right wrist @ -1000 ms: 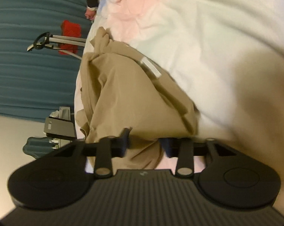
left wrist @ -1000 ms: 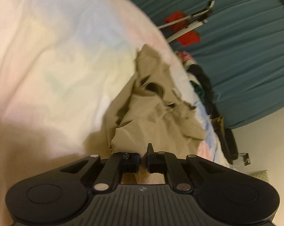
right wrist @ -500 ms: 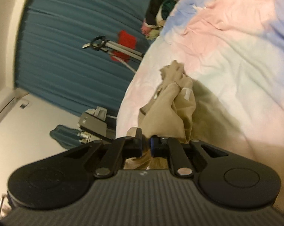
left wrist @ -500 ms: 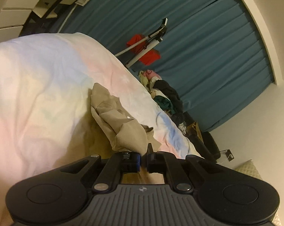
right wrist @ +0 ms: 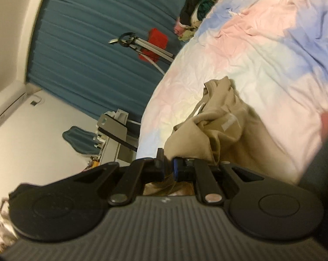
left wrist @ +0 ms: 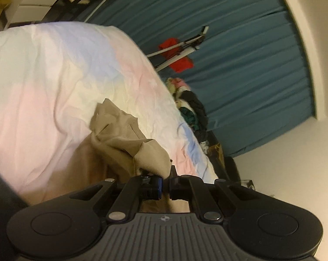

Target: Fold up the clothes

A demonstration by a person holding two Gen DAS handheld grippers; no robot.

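Tan fabric is the workpiece: one tan garment [left wrist: 124, 139] hangs bunched between both tools, its lower part trailing onto the pastel duvet [left wrist: 55, 82]. In the left wrist view it runs from the fingers toward 11 o'clock; in the right wrist view [right wrist: 220, 121] it runs toward 1 o'clock.

Finger state: the left gripper [left wrist: 165, 183] has its fingers drawn narrow with a fold of cloth pinched between them. The right gripper [right wrist: 168, 167] is likewise closed narrow on an edge of the same garment.

Step in hand, as judged: lifting and spreading the garment before the first fold.

Procedure:
1. Maintain both pinches. A thin edge can slip out if grip relaxes.
2. Move the tools apart until the held edge runs taut. The cloth is presently crumpled, so which edge is held cannot be confirmed.
3. Raise until the trailing part clears the duvet, then let gravity straighten it.
4. Lay it flat on open duvet, away from the clothes pile [left wrist: 192, 106] at 2 o'clock in the left view.
5. Avoid dragging; the duvet may wrinkle.
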